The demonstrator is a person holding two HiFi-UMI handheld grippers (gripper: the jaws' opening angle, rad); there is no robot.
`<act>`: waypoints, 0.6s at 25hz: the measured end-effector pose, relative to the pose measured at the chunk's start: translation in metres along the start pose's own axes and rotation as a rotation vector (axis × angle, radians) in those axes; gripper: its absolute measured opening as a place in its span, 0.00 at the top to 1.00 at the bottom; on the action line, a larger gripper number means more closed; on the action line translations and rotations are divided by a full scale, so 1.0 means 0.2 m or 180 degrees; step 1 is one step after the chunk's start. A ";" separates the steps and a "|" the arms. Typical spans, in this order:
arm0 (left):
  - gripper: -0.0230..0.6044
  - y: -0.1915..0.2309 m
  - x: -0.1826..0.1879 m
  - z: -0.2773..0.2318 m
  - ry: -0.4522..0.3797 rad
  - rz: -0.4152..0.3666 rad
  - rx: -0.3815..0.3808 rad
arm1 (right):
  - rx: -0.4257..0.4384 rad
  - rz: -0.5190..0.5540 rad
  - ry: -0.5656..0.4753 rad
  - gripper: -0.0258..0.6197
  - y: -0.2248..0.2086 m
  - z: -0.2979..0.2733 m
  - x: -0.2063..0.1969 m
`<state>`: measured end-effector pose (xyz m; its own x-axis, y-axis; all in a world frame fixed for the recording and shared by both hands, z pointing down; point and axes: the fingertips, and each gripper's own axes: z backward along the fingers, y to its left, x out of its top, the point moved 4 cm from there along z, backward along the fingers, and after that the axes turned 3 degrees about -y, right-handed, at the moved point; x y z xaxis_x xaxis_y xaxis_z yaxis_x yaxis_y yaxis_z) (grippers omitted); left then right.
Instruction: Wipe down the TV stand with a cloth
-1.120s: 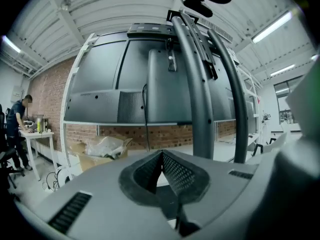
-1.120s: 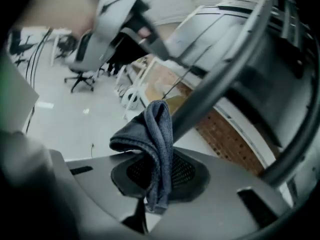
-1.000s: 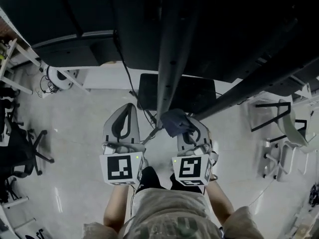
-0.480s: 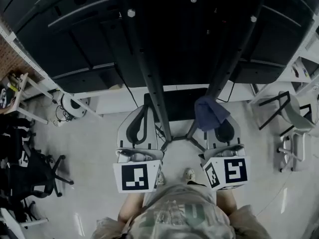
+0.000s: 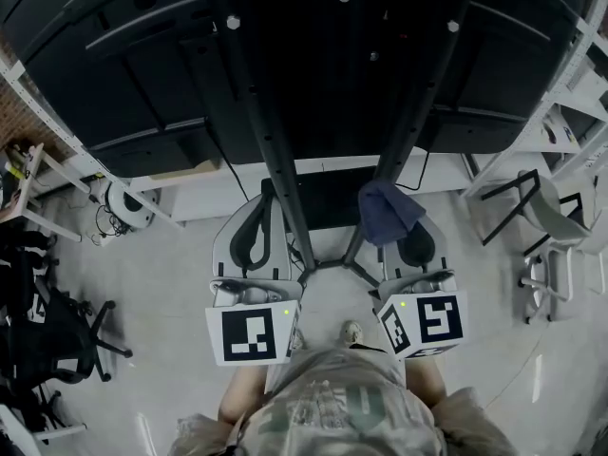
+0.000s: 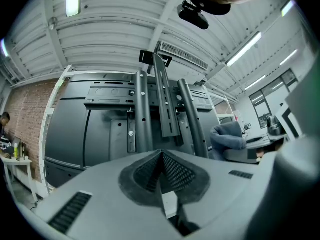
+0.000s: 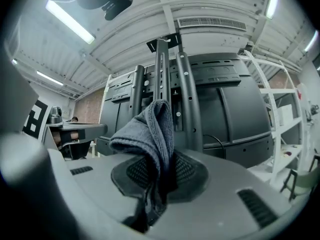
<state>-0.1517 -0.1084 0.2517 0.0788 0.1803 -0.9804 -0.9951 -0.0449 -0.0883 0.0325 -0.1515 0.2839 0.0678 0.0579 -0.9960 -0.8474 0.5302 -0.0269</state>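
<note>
You have two grippers up and one cloth between them. Your left gripper [image 5: 256,218] has its fingers [image 6: 176,171] pressed together with nothing between them; it touches nothing and hangs just left of the TV stand [image 5: 271,150]. Your right gripper [image 5: 414,245] has its fingers closed on the one blue-grey cloth [image 7: 150,134], pinched near its lower part, so the loose upper folds stand up and flop over to the left in front of the fingers.

From your head view, the cloth [image 5: 388,212] sits at the front of the right gripper, right beside the stand's right-hand pole [image 5: 410,122]; whether it touches the pole cannot be told. The stand shows two slanted poles there, meeting low between your grippers. Your gripper views show three dark uprights: two round tubes with a flat drilled rail [image 6: 165,106] between them.
</note>
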 end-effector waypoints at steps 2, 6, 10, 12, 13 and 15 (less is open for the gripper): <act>0.94 -0.01 0.01 0.00 -0.0028 0.0000 -0.0004 | 0.0013 -0.0004 -0.0006 0.87 -0.01 0.00 0.00; 0.94 -0.03 0.01 -0.01 -0.0009 -0.0019 -0.0027 | 0.0018 -0.0019 -0.0008 0.87 -0.02 0.01 0.02; 0.94 -0.05 0.02 0.01 0.0001 -0.0067 0.0006 | 0.0047 -0.0069 -0.0019 0.87 -0.03 0.03 0.00; 0.94 -0.05 0.02 0.02 0.0002 -0.0108 0.0029 | 0.0094 -0.0114 -0.0012 0.87 -0.03 0.03 -0.01; 0.94 -0.05 0.02 0.02 0.0011 -0.0131 0.0036 | 0.0113 -0.0130 -0.0008 0.87 -0.04 0.03 -0.01; 0.94 -0.06 0.01 0.03 0.0038 -0.0137 0.0049 | 0.0138 -0.0147 -0.0009 0.87 -0.04 0.04 -0.01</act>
<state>-0.1394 -0.1021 0.2513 0.1223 0.1701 -0.9778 -0.9915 -0.0221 -0.1279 0.0432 -0.1489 0.2872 0.1079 0.0348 -0.9936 -0.8198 0.5685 -0.0691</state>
